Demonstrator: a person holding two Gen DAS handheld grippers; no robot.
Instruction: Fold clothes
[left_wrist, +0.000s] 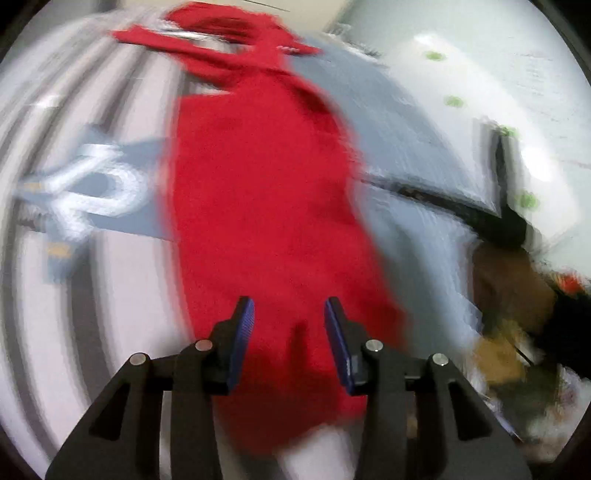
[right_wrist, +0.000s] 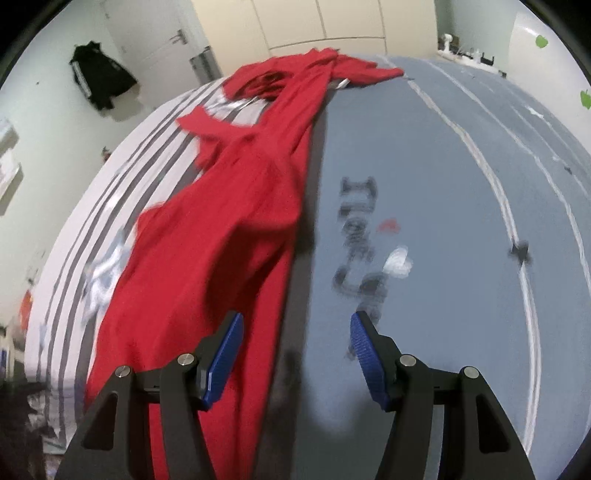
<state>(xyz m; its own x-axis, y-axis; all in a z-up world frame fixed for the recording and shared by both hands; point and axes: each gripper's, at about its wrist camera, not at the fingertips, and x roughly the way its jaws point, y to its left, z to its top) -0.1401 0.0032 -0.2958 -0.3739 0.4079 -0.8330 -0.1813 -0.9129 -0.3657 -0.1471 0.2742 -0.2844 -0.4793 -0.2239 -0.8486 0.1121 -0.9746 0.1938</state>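
A long red garment (left_wrist: 258, 184) lies stretched out lengthwise on the bed, its far end bunched into crumpled folds (right_wrist: 295, 77). In the blurred left wrist view my left gripper (left_wrist: 289, 306) hangs over the garment's near end, jaws apart, and the blue pads (left_wrist: 243, 332) press on nothing. In the right wrist view the red garment (right_wrist: 229, 236) runs along the seam between the striped and the grey-blue bedding. My right gripper (right_wrist: 296, 321) stands open over the garment's right edge and holds nothing.
The bed cover is grey-blue with dark lettering (right_wrist: 424, 184) on the right and white with grey stripes (right_wrist: 85, 229) on the left. A black jacket (right_wrist: 99, 79) hangs on the far wall beside a door. Brown clutter (left_wrist: 509, 288) sits off the bed's edge.
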